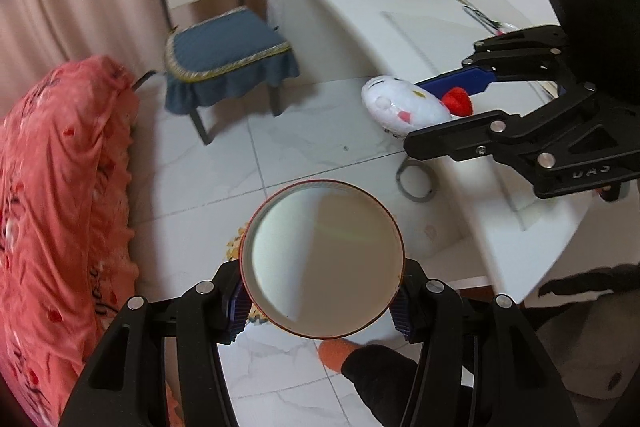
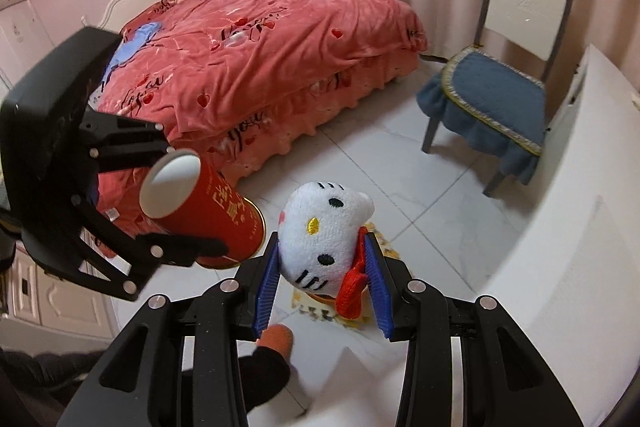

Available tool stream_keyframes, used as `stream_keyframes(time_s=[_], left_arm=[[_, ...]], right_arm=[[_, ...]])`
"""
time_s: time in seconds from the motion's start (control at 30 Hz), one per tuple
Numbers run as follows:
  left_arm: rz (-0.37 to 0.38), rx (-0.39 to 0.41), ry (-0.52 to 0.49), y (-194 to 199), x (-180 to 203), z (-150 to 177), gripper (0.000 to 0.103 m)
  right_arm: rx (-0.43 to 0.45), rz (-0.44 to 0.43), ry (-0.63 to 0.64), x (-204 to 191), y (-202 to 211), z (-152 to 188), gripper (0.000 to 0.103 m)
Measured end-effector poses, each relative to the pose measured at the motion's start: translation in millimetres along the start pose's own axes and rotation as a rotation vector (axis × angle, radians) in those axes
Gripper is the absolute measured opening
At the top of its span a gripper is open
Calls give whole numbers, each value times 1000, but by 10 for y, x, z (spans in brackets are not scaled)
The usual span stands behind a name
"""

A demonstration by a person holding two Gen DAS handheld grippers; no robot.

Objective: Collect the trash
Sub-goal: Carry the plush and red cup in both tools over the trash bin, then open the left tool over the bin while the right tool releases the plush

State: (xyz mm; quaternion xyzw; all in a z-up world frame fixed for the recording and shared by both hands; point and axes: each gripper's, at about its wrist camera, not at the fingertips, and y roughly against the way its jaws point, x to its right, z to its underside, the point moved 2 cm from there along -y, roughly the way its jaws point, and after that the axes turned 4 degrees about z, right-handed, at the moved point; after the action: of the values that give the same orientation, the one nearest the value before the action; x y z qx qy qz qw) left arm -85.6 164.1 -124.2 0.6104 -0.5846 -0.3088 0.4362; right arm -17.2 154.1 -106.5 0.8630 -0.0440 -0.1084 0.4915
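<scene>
Left wrist view: at lower centre the left gripper [image 1: 322,301] is clamped on a red canister [image 1: 322,259], whose open mouth faces the camera and shows nothing inside. The pads bite only near the round wall's rim, so it could roll or slip out over the tiled floor [image 1: 224,163]. At right, the right gripper [image 1: 436,107] carries a plush cat head [image 1: 400,105] beside the white worktop [image 1: 360,7].

Right wrist view: the right gripper [image 2: 322,281], lower centre, squeezes the plush cat head [image 2: 324,231]; soft stuffing may creep loose. The canister [image 2: 204,205] at left hangs tilted, held in the left gripper [image 2: 188,203], just beside the toy, so the two could knock. No bin shows.
</scene>
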Motion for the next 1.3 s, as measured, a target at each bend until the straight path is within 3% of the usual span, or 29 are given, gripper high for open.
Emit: stream_keyframes(time_s=[0.27, 0.7, 0.97, 1.03, 1.3], left_arm=[[40, -31, 51, -350, -460, 113, 57], [105, -93, 67, -962, -843, 202, 58], [96, -114, 34, -1207, -889, 225, 64], [72, -118, 29, -1244, -894, 219, 78], [70, -132, 45, -1237, -943, 243, 79]], right_arm=[[-49, -11, -41, -107, -643, -189, 41], [-153, -26, -150, 53, -1656, -98, 41], [-176, -19, -202, 174, -1908, -33, 42], [-175, -16, -205, 197, -1919, -33, 42], [-187, -17, -199, 185, -1946, -44, 44]])
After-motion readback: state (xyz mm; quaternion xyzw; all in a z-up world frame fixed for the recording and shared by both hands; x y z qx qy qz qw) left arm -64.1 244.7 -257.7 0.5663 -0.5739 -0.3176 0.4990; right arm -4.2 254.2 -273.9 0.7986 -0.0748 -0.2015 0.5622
